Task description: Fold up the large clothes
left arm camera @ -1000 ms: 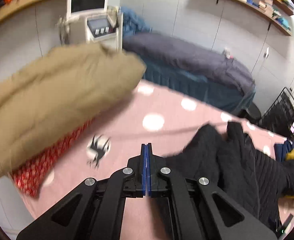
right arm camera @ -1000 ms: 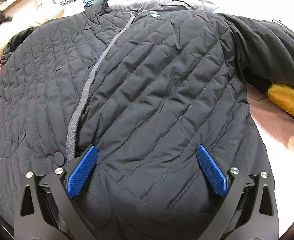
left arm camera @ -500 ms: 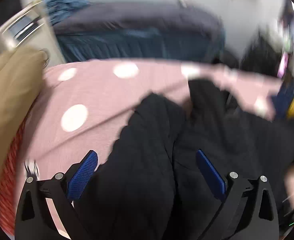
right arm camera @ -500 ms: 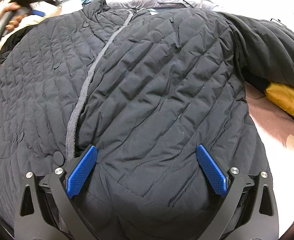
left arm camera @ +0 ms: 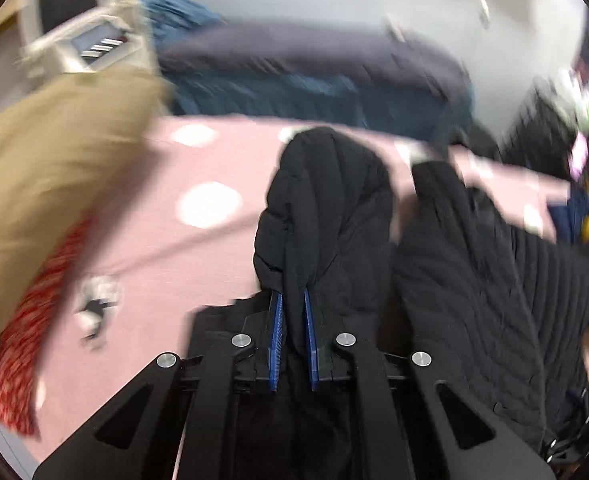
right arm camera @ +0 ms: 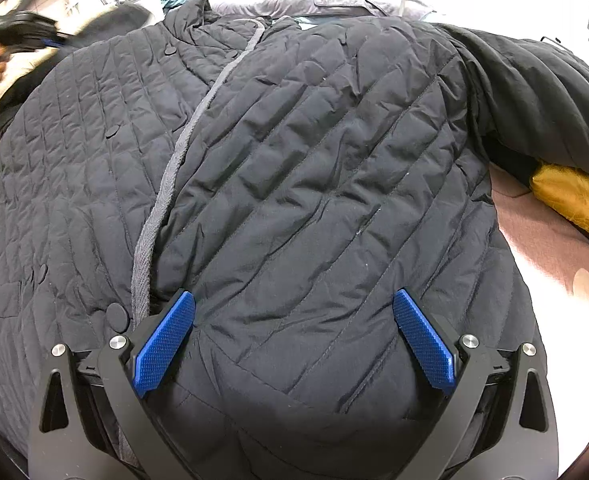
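Observation:
A black quilted jacket lies spread front-up on a pink dotted bed cover, with a grey zipper strip running down it. My right gripper is open, its blue pads resting on the jacket's lower hem area. My left gripper is shut on the jacket's left sleeve, which stands up from between the pads. The left gripper also shows at the far left of the right wrist view, held by a hand.
A tan cushion over red patterned fabric lies left of the sleeve. A yellow garment sits under the jacket's right sleeve. A dark blue bed and a white device stand behind.
My left gripper opened, moved over the black sleeve, then closed on it and lifted it. My right gripper stayed open on the jacket.

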Demonstrator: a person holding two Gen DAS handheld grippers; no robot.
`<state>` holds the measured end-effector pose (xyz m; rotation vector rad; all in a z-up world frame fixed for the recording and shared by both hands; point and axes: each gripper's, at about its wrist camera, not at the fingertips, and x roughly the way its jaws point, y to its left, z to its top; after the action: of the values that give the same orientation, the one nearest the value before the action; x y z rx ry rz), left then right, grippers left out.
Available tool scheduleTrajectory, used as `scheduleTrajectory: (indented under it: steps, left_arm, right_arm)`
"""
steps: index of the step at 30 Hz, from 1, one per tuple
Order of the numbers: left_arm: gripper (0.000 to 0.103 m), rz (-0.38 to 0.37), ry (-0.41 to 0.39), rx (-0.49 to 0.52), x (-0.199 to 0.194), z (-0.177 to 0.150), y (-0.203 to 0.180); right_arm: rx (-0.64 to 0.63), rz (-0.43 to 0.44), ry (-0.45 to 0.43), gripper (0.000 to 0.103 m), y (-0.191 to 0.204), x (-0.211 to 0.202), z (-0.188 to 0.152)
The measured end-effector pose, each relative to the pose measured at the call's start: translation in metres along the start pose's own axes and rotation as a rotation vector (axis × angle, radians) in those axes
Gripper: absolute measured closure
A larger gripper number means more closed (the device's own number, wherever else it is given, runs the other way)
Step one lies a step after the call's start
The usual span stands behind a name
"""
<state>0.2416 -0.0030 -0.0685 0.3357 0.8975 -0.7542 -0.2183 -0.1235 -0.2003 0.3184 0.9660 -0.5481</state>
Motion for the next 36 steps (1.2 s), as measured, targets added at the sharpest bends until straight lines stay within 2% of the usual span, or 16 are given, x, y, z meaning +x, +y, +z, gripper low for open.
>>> scheduleTrajectory:
  steps: [4, 6, 8, 9, 13, 16, 17, 18, 20, 24, 27, 28, 30, 32, 34, 36]
  left_arm:
    - [0.093, 0.103, -0.216, -0.211, -0.092, -0.019, 0.076]
    - [0.093, 0.164, -0.283, -0.300, -0.124, -0.034, 0.108]
    - [0.097, 0.271, -0.331, -0.390, -0.146, -0.057, 0.138]
    - [0.097, 0.328, -0.328, -0.413, -0.152, -0.070, 0.148]
    - [0.097, 0.365, -0.220, -0.589, -0.137, -0.132, 0.189]
    - [0.097, 0.436, -0.151, -0.622, -0.120, -0.169, 0.196]
    - [0.093, 0.449, -0.131, -0.646, -0.117, -0.180, 0.196]
    - [0.081, 0.453, -0.112, -0.682, -0.110, -0.188, 0.198]
    - [0.058, 0.409, -0.074, -0.778, -0.101, -0.209, 0.198]
    - [0.029, 0.293, -0.069, -0.939, -0.088, -0.240, 0.184]
    - [0.024, 0.112, -0.115, -1.095, -0.083, -0.263, 0.176]
    - [0.024, 0.017, -0.156, -1.165, -0.082, -0.272, 0.169]
    - [0.023, -0.086, -0.236, -1.250, -0.091, -0.280, 0.165]
    - [0.018, -0.103, -0.304, -1.258, -0.106, -0.279, 0.155]
    - [0.010, -0.105, -0.348, -1.203, -0.119, -0.270, 0.145]
    - [0.007, -0.121, -0.330, -1.154, -0.119, -0.255, 0.140]
  right_arm:
    - [0.002, -0.001, 0.008, 0.006, 0.000, 0.000, 0.001]
    - [0.003, -0.001, 0.012, 0.006, 0.001, 0.000, 0.002]
    - [0.005, -0.003, 0.014, 0.006, 0.000, 0.001, 0.003]
    - [0.005, -0.004, 0.014, 0.006, 0.001, 0.001, 0.003]
    - [0.004, -0.004, 0.017, 0.006, 0.001, 0.001, 0.003]
    - [0.004, -0.004, 0.021, 0.006, 0.001, 0.001, 0.004]
    - [0.005, -0.005, 0.023, 0.006, 0.001, 0.001, 0.004]
    - [0.005, -0.005, 0.021, 0.006, 0.001, 0.001, 0.004]
    - [0.006, -0.008, 0.019, 0.006, 0.001, 0.001, 0.004]
    - [0.010, -0.010, 0.019, 0.006, 0.002, 0.001, 0.003]
    - [0.010, -0.011, 0.021, 0.006, 0.002, 0.001, 0.003]
    - [0.010, -0.011, 0.022, 0.006, 0.002, 0.001, 0.003]
    - [0.010, -0.011, 0.025, 0.006, 0.001, 0.001, 0.004]
    - [0.011, -0.012, 0.025, 0.006, 0.002, 0.001, 0.004]
    - [0.011, -0.013, 0.023, 0.006, 0.001, 0.001, 0.004]
    - [0.011, -0.017, 0.018, 0.006, 0.001, 0.001, 0.004]
